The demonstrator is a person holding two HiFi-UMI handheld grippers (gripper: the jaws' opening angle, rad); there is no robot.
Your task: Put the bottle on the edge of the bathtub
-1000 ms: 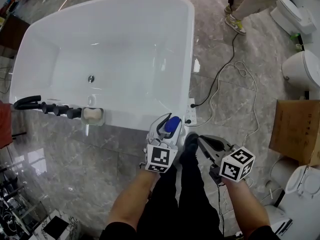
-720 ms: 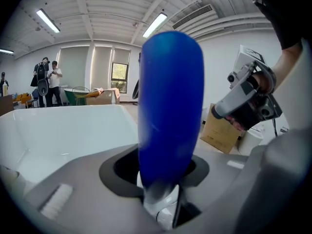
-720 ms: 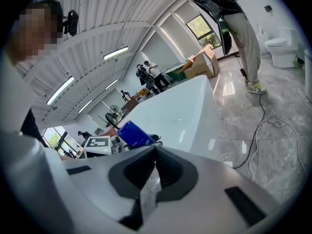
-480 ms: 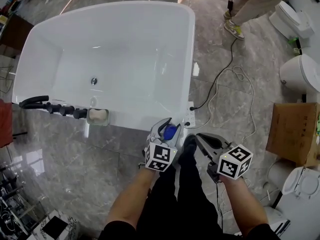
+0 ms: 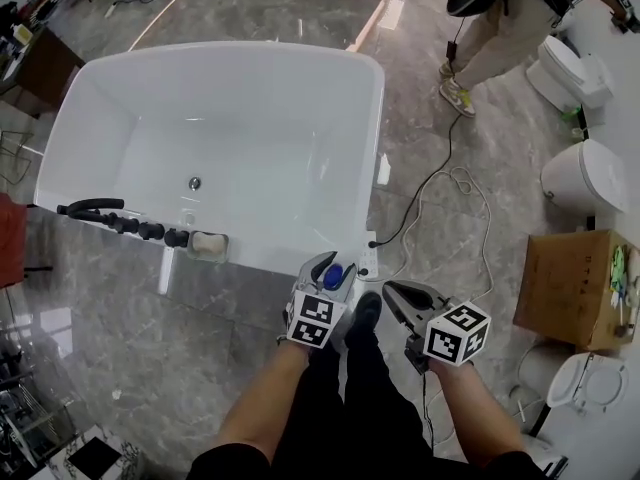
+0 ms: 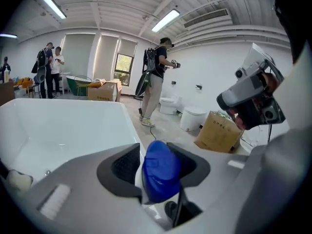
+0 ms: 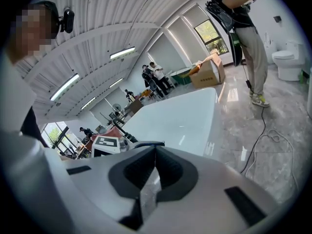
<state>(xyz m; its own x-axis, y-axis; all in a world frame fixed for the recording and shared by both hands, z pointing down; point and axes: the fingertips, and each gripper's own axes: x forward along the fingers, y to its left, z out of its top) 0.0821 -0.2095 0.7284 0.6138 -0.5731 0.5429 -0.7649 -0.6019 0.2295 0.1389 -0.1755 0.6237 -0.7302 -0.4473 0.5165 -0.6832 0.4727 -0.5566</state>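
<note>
bottle (image 5: 334, 277) sits in the left gripper (image 5: 334, 268), off the tub, over the floor just beside the near right corner of the bathtub (image 5: 378, 138). not yet on the edge.

orientation: roughly upright, long axis near vertical, blue cap topmost and facing the head camera. in the left gripper view the bottle (image 6: 159, 172) stands crosswise to the jaws, the cap rising above them. exact lean: cannot tell.

bottle make: rounded, smooth blue cap, glossy plastic look; a strip of white body shows below it, the rest hidden by the grey jaws.

left gripper (image 6: 158, 162): jaws opening at this moment, bottle between them, dark ribbed pads against its sides.

right gripper (image 5: 392, 291): held just to the right of the left one, above the person's legs. in its own view the right gripper (image 7: 155, 152) has its pads meeting at the tips, nothing between them.

bathtub: white, glossy, smooth curved walls, rounded corners, thin flat rim, small round drain. black tap fittings (image 5: 120, 220) and a pale soap dish (image 5: 208, 245) on its near left rim.

floor (image 5: 200, 368): grey veined marble, polished. a white cable (image 5: 440, 193) loops across it.
</note>
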